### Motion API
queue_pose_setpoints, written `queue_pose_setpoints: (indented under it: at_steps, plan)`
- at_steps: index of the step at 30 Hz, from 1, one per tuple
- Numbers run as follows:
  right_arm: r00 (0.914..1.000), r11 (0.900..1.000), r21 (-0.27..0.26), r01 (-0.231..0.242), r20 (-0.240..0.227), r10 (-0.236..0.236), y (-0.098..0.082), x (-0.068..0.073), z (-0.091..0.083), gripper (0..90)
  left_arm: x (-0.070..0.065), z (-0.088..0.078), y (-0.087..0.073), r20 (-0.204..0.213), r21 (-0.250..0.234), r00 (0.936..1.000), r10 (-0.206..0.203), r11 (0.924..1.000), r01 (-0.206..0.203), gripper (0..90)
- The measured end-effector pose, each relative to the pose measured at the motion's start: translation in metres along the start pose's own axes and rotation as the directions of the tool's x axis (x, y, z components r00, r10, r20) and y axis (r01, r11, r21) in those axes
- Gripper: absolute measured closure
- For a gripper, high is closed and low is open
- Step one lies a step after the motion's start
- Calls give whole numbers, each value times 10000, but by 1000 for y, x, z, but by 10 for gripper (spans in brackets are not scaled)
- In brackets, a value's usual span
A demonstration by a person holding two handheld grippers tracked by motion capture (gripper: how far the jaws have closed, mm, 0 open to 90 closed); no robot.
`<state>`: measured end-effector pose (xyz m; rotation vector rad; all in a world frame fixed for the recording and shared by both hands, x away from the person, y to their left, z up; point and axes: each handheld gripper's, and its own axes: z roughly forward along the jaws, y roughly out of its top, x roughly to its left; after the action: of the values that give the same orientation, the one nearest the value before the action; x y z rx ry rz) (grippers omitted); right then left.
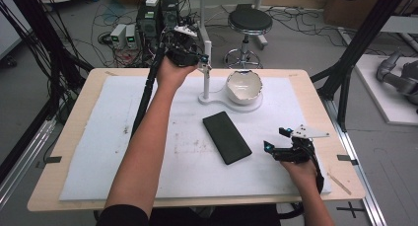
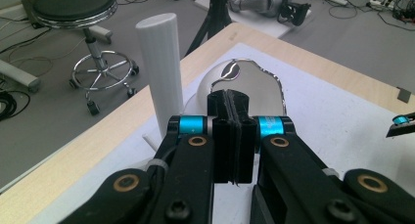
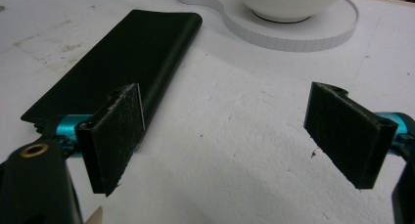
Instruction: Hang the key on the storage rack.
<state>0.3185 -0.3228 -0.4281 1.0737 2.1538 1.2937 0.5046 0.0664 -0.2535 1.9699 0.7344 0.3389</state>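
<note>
- Fingers, left gripper (image 2: pixel 234 119): both black pads pressed flat against each other, nothing between them; blue collars on either side of the closed pair.
- Fingers, right gripper (image 3: pixel 230 136): spread wide apart, holding nothing, with bare white mat between the two scuffed pads.
- Left gripper, high view (image 1: pixel 190 56): raised at the far edge of the table, held in the left hand (image 1: pixel 171 72), just beside the top of the white post.
- Right gripper, high view (image 1: pixel 288 149): low over the near right part of the mat, held in the right hand (image 1: pixel 300 170); a grey three-cornered plate sits on top of it.
- White post (image 2: pixel 161 72): upright cylinder, rising from a flat white base (image 1: pixel 219 101) on the far middle of the mat.
- White bowl (image 1: pixel 244 87): stands on the round end of that base, right of the post; rim uneven, inside shiny in the left gripper view.
- Black case (image 1: pixel 226 137): flat, oblong, lying at an angle on the mat's middle, near the base but apart from it; its near end lies just beside the right gripper's left pad in the right gripper view.
- White mat (image 1: pixel 98 152): covers most of the wooden table (image 1: pixel 64 137); marked with dark specks.
- Black stool (image 1: pixel 249 23): round seat, chrome legs, on the floor beyond the table.
- Floor beyond: cables and grey electronic boxes (image 1: pixel 124 36).
</note>
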Motion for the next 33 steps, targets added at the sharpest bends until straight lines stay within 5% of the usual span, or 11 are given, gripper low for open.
queue_pose_setpoints:
  at_steps: [9, 11, 14, 19, 27, 30, 33]
  plan:
    - [10000, 10000, 10, 51, -3, -51, 0, 0, 0, 152, 4, -2, -4, 187, -192, 9995, -240, 9995, 243, 876]
    - [10000, 10000, 34, 25, -28, -25, 0, 0, 0, 153, 5, -3, -5, 153, -343, 9994, -324, 9989, 329, 769]
    - [9999, 9999, 36, 100, -11, -100, -1, 0, -1, 153, 7, -8, -7, 262, -439, 9980, -570, 9973, 581, 729]
    - [10000, 10000, 13, 7, 17, -7, 0, -1, -2, 153, 8, -18, -17, -156, -239, 9985, -532, 9983, 528, 585]
    - [9999, 10000, 91, -17, -127, 18, -1, 1, -1, 167, 1, -40, -55, -27, -37, 9998, -191, 9998, 191, 457]
    - [10000, 9999, 100, -10, -75, 11, -1, 1, -1, 167, -6, -52, -81, 108, 131, 9999, -12, 9999, 10, 429]
    - [10000, 10000, 73, 6, -51, -5, -1, 1, -1, 167, -7, -58, -96, 253, 18, 9995, -168, 9999, 168, 388]
